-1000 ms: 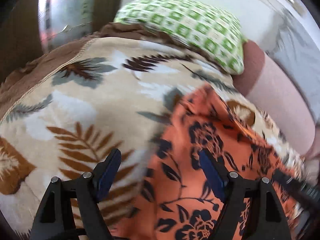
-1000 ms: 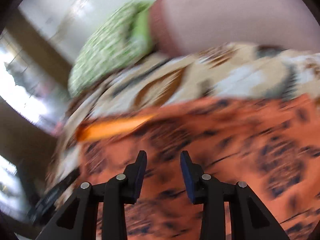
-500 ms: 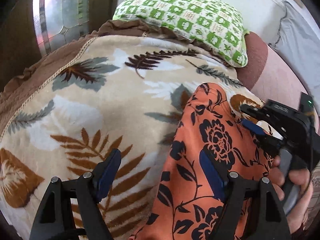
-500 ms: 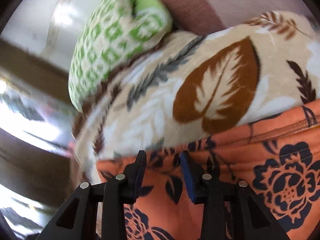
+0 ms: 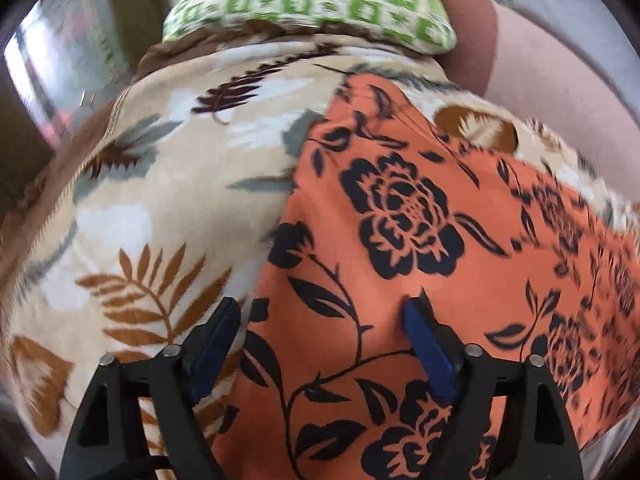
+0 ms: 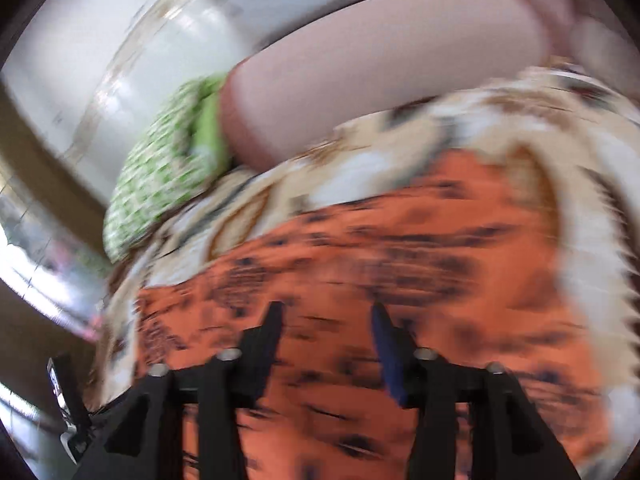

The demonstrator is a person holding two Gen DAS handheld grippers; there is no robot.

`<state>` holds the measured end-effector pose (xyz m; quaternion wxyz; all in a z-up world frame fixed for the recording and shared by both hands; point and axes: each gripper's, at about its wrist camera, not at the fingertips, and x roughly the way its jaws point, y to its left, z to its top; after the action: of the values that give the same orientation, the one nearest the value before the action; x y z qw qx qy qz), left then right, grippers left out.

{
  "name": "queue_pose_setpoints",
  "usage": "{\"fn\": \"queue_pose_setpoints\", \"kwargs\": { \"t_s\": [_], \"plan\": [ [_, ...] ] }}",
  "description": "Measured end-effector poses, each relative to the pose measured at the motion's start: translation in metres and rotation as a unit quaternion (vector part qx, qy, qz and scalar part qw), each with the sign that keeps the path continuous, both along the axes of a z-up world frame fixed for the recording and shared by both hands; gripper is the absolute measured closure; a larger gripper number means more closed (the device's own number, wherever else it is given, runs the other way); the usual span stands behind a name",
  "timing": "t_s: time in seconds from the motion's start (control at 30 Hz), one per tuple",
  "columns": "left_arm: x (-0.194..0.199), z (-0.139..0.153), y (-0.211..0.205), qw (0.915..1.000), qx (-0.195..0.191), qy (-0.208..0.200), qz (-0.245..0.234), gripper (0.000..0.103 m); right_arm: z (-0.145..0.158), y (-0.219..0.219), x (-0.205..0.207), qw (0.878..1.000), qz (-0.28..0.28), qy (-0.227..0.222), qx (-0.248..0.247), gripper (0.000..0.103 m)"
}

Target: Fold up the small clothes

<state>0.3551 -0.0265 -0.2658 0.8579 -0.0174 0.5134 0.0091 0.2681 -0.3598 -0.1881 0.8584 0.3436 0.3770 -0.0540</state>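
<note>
An orange garment with a black flower print lies spread on a beige leaf-print blanket. My left gripper is open wide, empty, just above the garment's left edge. In the right wrist view, which is heavily blurred, the same orange garment fills the lower half. My right gripper is open and empty above it. Neither gripper holds cloth.
A green-and-white checked pillow lies at the blanket's far end; it also shows in the right wrist view. A pink padded sofa back runs along the far side. A dark window frame stands at the left.
The right gripper has opened wider and pulled back from the garment's edge, out of the left wrist view. The left gripper has moved slightly forward over the garment.
</note>
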Motion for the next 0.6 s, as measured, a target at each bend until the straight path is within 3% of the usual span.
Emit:
{"fn": "queue_pose_setpoints", "kwargs": {
  "t_s": [0.13,0.27,0.33,0.43,0.6],
  "plan": [
    [-0.001,0.007,0.001,0.9999,0.012,-0.005,0.002,0.016,-0.04,-0.044,-0.032,0.996,-0.053,0.063,-0.025,0.048],
    [-0.005,0.026,0.011,0.9989,0.014,-0.04,0.022,0.017,-0.024,-0.038,-0.02,0.996,-0.056,0.067,-0.032,0.047],
    [-0.004,0.032,0.02,0.9976,0.019,-0.05,0.044,0.016,-0.008,-0.021,0.002,0.999,-0.015,0.033,0.003,0.047],
    [0.001,0.031,0.039,0.9954,0.027,-0.042,0.082,0.016,0.018,0.026,0.048,0.999,0.048,0.003,-0.002,0.047],
    [0.008,0.019,0.051,0.9946,0.022,-0.01,0.1,0.016,0.032,0.128,0.125,0.988,0.157,-0.013,0.001,0.047]
  ]
}}
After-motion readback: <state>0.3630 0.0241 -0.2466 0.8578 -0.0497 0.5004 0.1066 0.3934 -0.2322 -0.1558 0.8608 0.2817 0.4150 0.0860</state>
